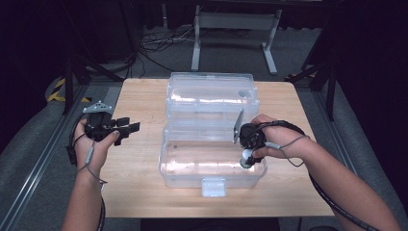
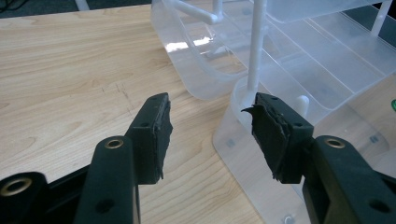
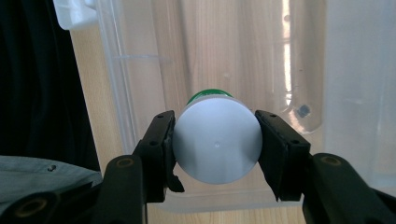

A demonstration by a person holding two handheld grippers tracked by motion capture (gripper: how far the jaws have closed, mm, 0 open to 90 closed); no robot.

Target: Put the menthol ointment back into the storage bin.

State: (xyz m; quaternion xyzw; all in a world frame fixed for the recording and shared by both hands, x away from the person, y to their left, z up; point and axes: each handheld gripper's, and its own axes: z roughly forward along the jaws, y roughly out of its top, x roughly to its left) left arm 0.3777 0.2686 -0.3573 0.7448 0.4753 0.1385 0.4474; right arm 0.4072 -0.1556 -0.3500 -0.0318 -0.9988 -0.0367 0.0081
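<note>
A clear plastic storage box [image 1: 166,161] stands open in the middle of the wooden table [image 1: 139,163], its lid [image 1: 211,94] folded back behind it. My right gripper [image 1: 249,150] points down into the box at its right end, shut on a small white-ended bottle [image 1: 247,160]. In the right gripper view the two jaws press on either side of the bottle's round white end [image 3: 217,144], with green showing behind it. My left gripper [image 1: 129,125] hovers over bare wood left of the box. Its jaws stand open with nothing between them [image 2: 210,126], and the box's left corner [image 2: 243,154] lies just ahead.
A white latch [image 1: 213,186] sticks out at the box's front edge. Bare table lies left of the box and along the front. Behind the table are a white metal frame [image 1: 197,43], floor cables and dark stands at both sides.
</note>
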